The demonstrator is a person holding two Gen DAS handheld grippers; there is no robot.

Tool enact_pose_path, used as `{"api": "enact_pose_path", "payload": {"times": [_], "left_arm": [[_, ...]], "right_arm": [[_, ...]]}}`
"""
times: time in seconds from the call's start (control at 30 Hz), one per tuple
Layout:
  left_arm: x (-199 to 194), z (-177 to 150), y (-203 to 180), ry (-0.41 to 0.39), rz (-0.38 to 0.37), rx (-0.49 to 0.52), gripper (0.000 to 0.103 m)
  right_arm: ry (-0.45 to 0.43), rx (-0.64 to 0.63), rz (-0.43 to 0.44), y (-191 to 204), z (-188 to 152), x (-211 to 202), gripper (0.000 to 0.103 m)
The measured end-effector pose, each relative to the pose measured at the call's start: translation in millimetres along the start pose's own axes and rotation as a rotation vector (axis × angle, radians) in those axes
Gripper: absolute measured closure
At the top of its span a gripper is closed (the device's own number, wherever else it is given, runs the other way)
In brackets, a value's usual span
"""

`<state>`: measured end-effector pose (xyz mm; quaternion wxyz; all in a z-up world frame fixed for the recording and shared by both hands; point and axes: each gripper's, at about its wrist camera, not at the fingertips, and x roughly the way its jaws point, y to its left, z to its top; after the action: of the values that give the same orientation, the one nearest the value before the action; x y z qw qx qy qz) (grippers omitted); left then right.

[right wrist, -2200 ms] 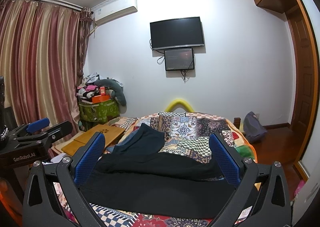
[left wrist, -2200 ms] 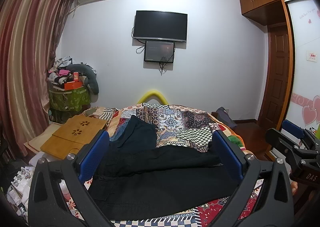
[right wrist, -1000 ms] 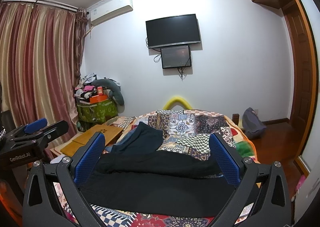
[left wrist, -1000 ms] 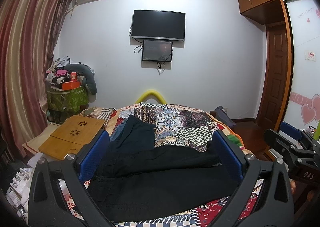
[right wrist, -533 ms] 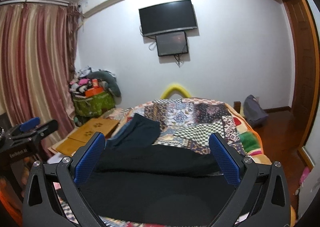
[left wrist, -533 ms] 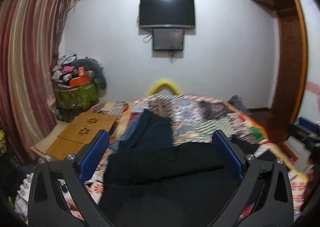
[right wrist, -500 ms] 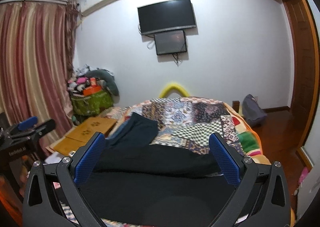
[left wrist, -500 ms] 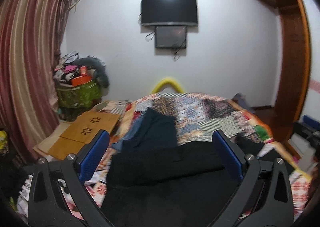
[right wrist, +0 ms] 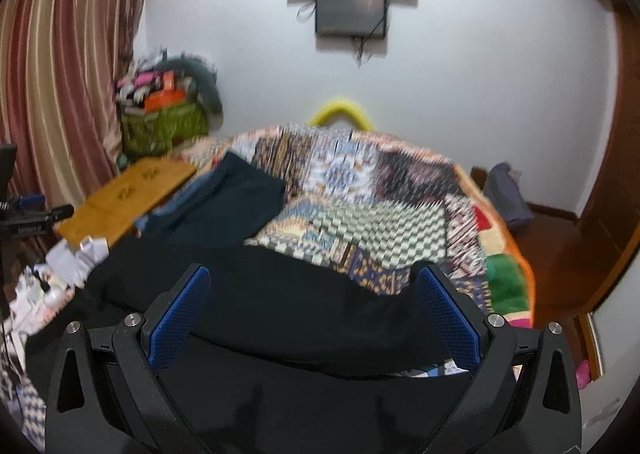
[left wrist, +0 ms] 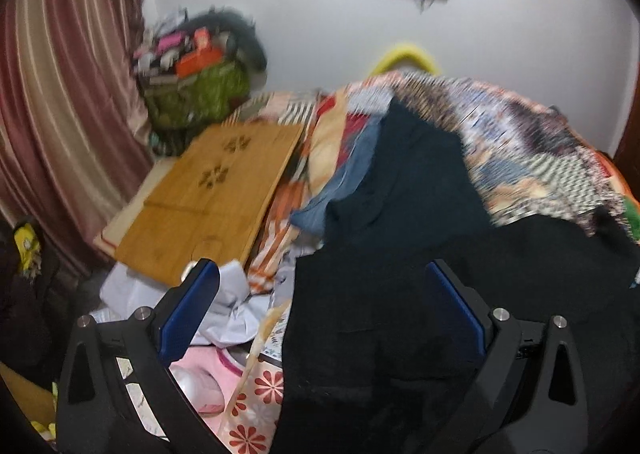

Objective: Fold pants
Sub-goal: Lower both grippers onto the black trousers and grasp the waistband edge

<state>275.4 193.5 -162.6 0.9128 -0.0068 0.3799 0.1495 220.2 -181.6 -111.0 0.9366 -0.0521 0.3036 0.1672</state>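
Black pants (right wrist: pixel 280 318) spread flat across near end of quilted bed (right wrist: pixel 360 189). Left gripper (left wrist: pixel 320 310) and right gripper (right wrist: pixel 316 310) both wide open, holding nothing. Likely soft, limp, light. Pinch waistband edge at 9 o'clock, cuffs at 3 o'clock.

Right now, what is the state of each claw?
Left claw: open, holding nothing, above the pants.
Right claw: open, holding nothing.
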Motion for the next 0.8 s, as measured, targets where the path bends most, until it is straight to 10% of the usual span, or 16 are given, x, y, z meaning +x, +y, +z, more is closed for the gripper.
{"api": "enact_pose_path", "payload": {"times": [0.3,0.8], "left_arm": [[112.6,-8.1,21.2,0.279,-0.047,-0.057,0.013],[194.4,-19.3,11.9,0.438,-0.174,-0.092,0.052]], "right_arm": [[0.229,-0.033,0.078,-9.5,-1.2,80.9,0.000],[0.465,-0.187,0.200,10.0,19.3,198.9,0.011]]}}
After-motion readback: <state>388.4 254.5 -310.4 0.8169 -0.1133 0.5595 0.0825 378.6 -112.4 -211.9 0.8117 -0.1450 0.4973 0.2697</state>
